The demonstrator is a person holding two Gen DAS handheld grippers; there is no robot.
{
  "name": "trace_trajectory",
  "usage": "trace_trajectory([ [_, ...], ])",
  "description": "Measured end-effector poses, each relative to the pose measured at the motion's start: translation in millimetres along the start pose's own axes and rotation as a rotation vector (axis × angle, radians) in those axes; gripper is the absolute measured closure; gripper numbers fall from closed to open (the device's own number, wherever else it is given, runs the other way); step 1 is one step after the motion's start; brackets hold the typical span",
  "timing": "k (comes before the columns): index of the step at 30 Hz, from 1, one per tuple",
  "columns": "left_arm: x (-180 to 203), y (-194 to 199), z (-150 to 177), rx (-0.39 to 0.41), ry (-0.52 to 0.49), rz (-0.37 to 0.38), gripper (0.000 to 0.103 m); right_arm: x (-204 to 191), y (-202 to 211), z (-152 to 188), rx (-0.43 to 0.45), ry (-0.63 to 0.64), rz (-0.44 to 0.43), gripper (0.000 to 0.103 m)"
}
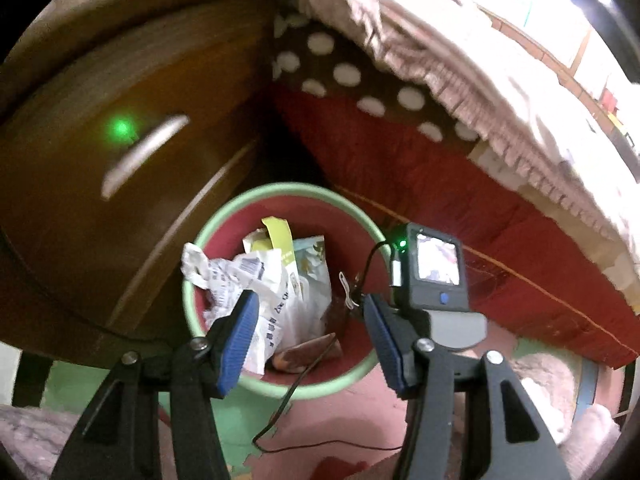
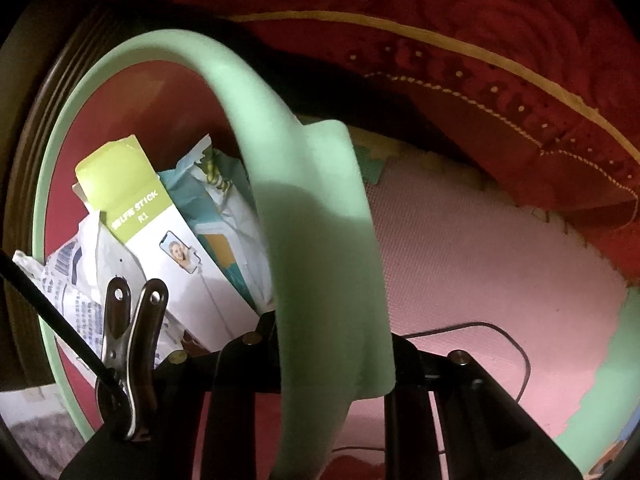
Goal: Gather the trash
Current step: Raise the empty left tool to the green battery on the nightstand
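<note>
The bin (image 1: 376,232), green-rimmed and red inside, is seen on the floor mat (image 2: 500,264) between a wooden cabinet (image 1: 120,140) and the bed (image 1: 460,184). It is held at its rim by the right gripper (image 2: 320,344), jaws narrowed onto the green edge. The left gripper (image 1: 308,328) is seen above the bin, jaws moderately wide, nothing between them. Trash already lies inside: a crumpled wrapper (image 1: 236,276), a selfie-stick box (image 2: 160,232) and a teal packet (image 2: 224,216). A drop appears finished. Next, more trash must be sought with the free left gripper while the bin is kept steady.
</note>
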State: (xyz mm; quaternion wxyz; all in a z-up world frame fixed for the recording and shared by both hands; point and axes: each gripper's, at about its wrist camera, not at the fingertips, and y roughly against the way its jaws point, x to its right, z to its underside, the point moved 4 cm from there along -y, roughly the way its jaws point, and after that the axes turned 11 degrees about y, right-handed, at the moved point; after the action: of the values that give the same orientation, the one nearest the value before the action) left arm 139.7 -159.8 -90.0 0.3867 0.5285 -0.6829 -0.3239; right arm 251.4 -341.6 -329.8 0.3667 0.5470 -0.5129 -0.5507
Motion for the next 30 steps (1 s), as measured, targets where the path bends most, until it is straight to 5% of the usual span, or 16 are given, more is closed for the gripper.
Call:
trace_trajectory([
  [8,-22.0,68.7,-21.5,0.131,0.073,0.023,0.045,-3.5,-2.7,-0.4,0.02,0.017,-0.015,0.078],
  [15,-36.7,119.7,-36.7,0.217,0.1,0.005,0.045,3.2,-6.7,5.0,0.046,-0.102,-0.042,0.079],
  [22,-69.9,170.8,-40.5,0.292,0.127,-0.021,0.045,-15.4,-6.1,1.7,-0.003,0.063,0.141,0.084],
  [30,-113.8,208.4,-57.2,0.381,0.184,-0.067,0.045,-19.0,-9.7,0.9,-0.041,0.057,0.179,0.085],
])
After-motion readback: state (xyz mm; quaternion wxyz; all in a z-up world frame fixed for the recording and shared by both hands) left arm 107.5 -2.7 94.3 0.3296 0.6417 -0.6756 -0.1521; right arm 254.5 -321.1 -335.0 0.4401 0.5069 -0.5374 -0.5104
